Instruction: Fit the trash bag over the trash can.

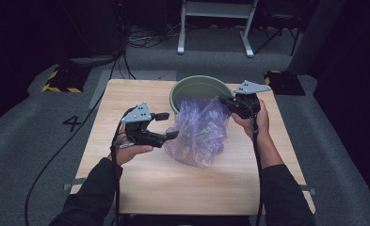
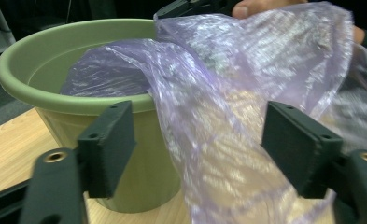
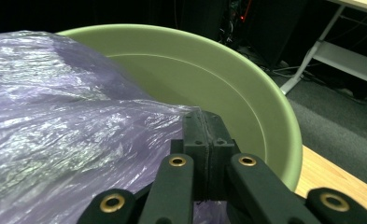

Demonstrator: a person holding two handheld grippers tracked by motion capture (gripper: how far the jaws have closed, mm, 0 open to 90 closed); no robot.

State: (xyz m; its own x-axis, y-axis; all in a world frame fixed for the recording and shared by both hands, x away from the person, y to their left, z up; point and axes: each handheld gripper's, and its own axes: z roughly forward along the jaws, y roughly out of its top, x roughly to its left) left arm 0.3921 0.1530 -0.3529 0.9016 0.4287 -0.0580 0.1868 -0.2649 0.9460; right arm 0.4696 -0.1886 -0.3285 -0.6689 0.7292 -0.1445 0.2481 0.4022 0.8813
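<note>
Bag [image 1: 199,129] edge in right tongs [image 1: 225,100], over pot [image 1: 192,87] rim.

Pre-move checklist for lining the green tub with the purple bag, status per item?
1. Right gripper clamped on the purple bag: ok, jaws shut on its edge.
2. Left gripper ready to grab: ok, jaws open, bag film between them but not pinched.
3. Bag edge over the green tub rim: ok in part; some film hangs inside, most drapes down outside onto the table.
4. Bag mouth spread open: cannot tell, film is crumpled.
5. Tub upright on the table: ok.
6. Bag free of tears: cannot tell.
</note>
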